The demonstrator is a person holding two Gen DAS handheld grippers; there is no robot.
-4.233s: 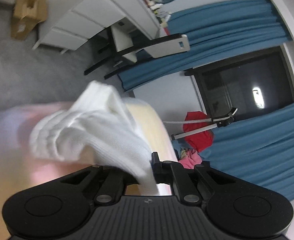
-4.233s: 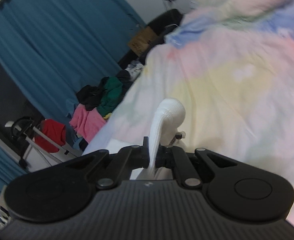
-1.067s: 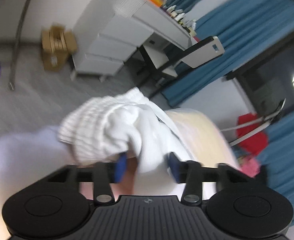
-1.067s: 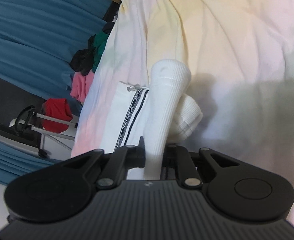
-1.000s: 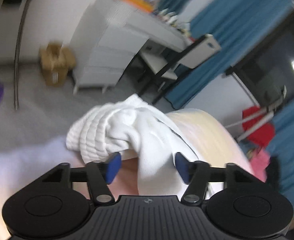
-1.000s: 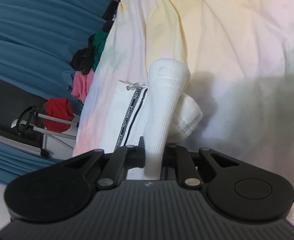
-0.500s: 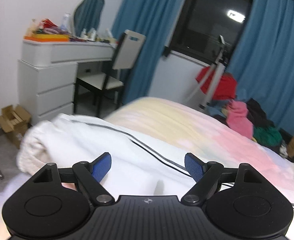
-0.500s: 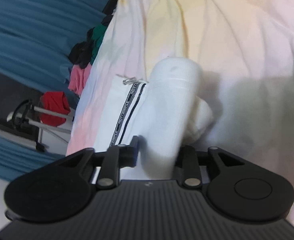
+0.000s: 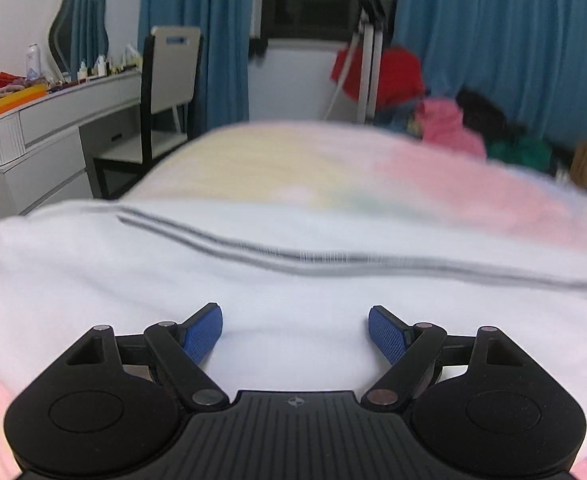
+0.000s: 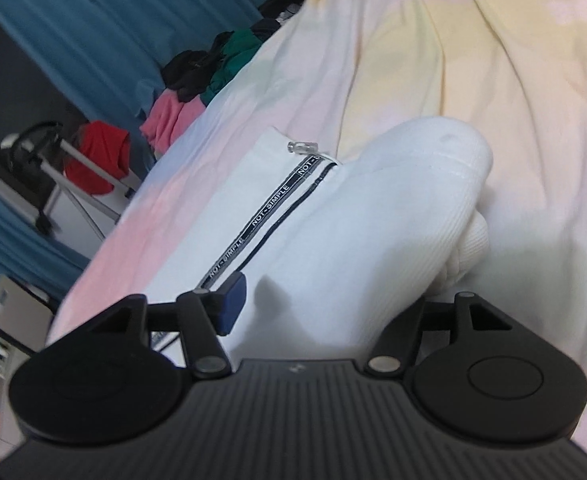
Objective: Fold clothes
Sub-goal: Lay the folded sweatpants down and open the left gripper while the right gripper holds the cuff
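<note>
Two grippers, both let go. Left gripper (image 9: 295, 330) spread wide, nothing pinched. White garment (image 9: 253, 280) flat on bed (image 9: 333, 168), toward 12 o'clock. Right gripper (image 10: 333, 296) just been opening, cloth between, not pinched. Fold step done, I think. Next: grab new edge.

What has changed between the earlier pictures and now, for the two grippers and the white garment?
Both grippers let go. The left gripper, earlier clamped on the bunched white garment, now stands open above it. The right gripper has just been opening its jaws; the ribbed sleeve it pinched lies loose between them. The garment, held up before, now lies on the pastel bed cover. The room is unchanged.
</note>
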